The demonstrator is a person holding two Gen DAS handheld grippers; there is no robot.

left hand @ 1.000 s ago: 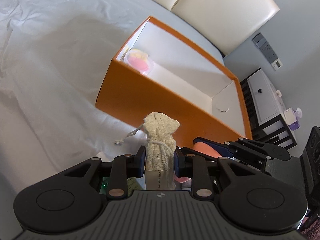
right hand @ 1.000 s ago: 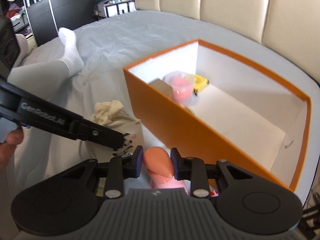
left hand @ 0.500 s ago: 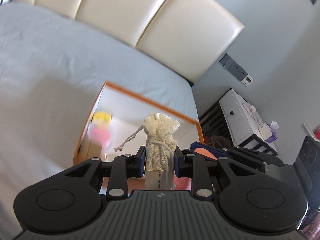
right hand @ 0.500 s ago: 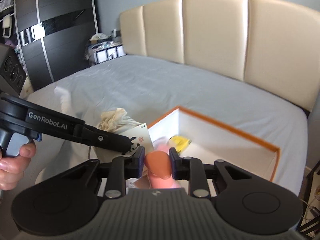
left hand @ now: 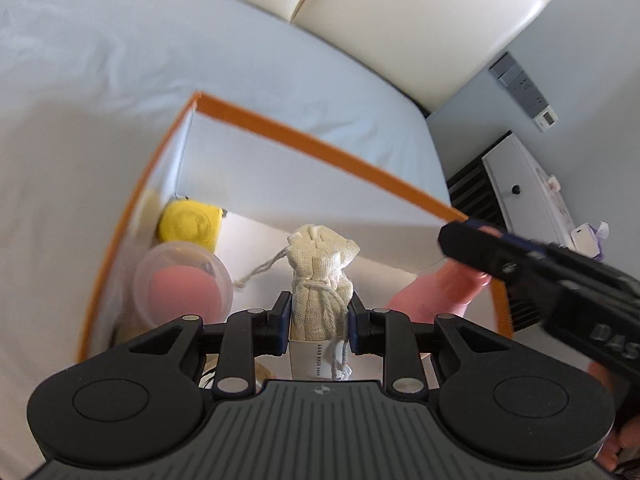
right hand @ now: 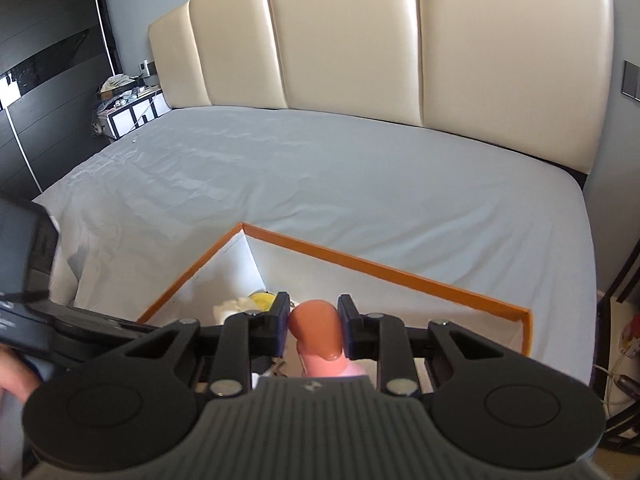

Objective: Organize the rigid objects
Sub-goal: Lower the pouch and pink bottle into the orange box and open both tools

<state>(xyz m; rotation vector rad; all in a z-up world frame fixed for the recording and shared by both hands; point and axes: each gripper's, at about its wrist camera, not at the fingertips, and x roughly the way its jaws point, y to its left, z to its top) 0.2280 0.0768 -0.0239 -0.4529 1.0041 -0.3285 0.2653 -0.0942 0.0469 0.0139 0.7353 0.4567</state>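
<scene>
My left gripper (left hand: 319,320) is shut on a cream cloth drawstring pouch (left hand: 322,276) with a white tube at its base, held over the open orange box (left hand: 320,142). Inside the box lie a clear cup with a pink ball (left hand: 182,286) and a yellow round object (left hand: 188,222). My right gripper (right hand: 314,326) is shut on a pink bottle with an orange-brown cap (right hand: 318,330), held over the same box (right hand: 384,270). The pink bottle (left hand: 432,294) also shows at the right in the left wrist view, under the right gripper's finger.
The box sits on a bed with a pale grey sheet (right hand: 320,168) and a cream padded headboard (right hand: 360,36). A white nightstand (left hand: 528,196) stands right of the bed. A dark wardrobe (right hand: 40,80) and a cluttered shelf are on the left.
Both grippers have moved forward over the box with their objects, and both cameras now look down into it. The right gripper has come into the left wrist view.
</scene>
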